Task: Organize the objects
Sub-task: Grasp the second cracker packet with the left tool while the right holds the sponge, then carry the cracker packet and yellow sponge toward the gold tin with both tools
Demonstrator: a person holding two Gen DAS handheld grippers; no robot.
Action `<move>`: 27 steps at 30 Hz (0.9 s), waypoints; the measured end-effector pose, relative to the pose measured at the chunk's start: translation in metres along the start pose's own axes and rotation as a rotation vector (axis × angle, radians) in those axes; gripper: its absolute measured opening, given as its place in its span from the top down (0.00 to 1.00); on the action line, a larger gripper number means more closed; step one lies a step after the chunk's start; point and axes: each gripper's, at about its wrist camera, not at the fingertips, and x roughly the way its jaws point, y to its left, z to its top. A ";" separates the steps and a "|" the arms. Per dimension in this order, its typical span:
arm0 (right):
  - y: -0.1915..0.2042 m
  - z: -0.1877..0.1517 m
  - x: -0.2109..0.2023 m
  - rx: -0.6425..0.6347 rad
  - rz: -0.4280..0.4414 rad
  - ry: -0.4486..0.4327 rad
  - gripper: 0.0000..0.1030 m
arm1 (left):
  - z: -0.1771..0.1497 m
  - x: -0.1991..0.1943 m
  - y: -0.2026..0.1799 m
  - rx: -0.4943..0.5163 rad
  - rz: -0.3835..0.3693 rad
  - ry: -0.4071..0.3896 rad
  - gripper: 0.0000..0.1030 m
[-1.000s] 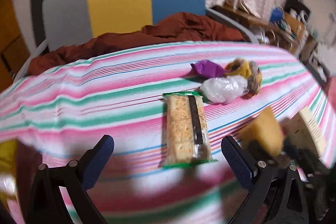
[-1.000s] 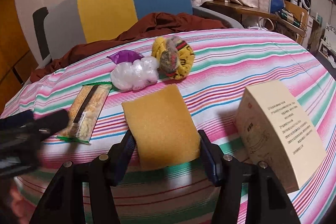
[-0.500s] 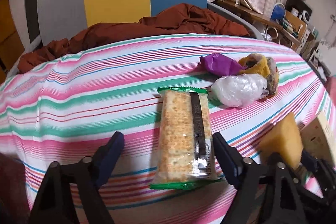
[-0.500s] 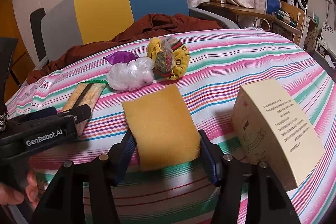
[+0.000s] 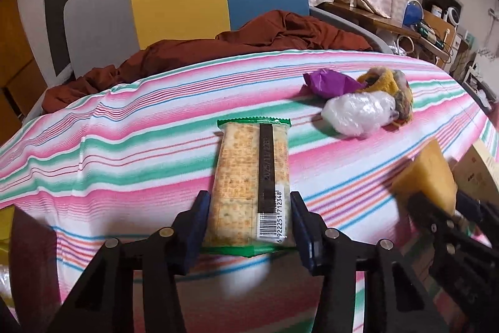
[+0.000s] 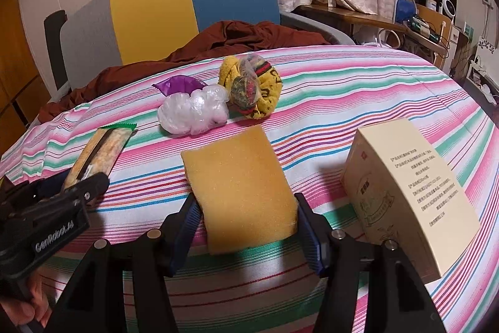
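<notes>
Left wrist view puts your left tongs narrow around the near end of the cracker packet, both blue pads against its long sides; the packet lies flat on the striped worktop, its green-edged far end pointing away from you. Past it to the right lie a clear plastic bundle, a purple wrapper and a yellow cloth ball, bunched together and touching. At the right edge your right tongs show with the yellow sponge between them.

From the right wrist camera, your right tongs clamp the yellow sponge by its near sides. Just to its right stands a cream box, tilted, apart from the sponge. The clear plastic bundle, purple wrapper and yellow cloth ball sit beyond the sponge. Your left tongs reach in at the left on the cracker packet. A brown cloth and a grey, yellow and blue chair back lie beyond the worktop's far edge.
</notes>
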 end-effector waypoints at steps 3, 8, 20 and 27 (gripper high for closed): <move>0.001 0.000 0.000 -0.005 -0.006 -0.003 0.42 | -0.009 -0.008 0.000 0.007 -0.006 -0.007 0.51; 0.003 -0.002 -0.013 -0.017 -0.018 -0.066 0.43 | -0.026 -0.025 0.011 -0.051 -0.017 -0.031 0.53; 0.040 -0.012 -0.024 -0.180 0.043 -0.065 0.43 | -0.070 -0.074 0.031 -0.118 -0.023 -0.120 0.55; 0.047 -0.019 -0.027 -0.198 0.017 -0.066 0.43 | -0.077 -0.074 0.037 -0.136 -0.028 -0.057 0.46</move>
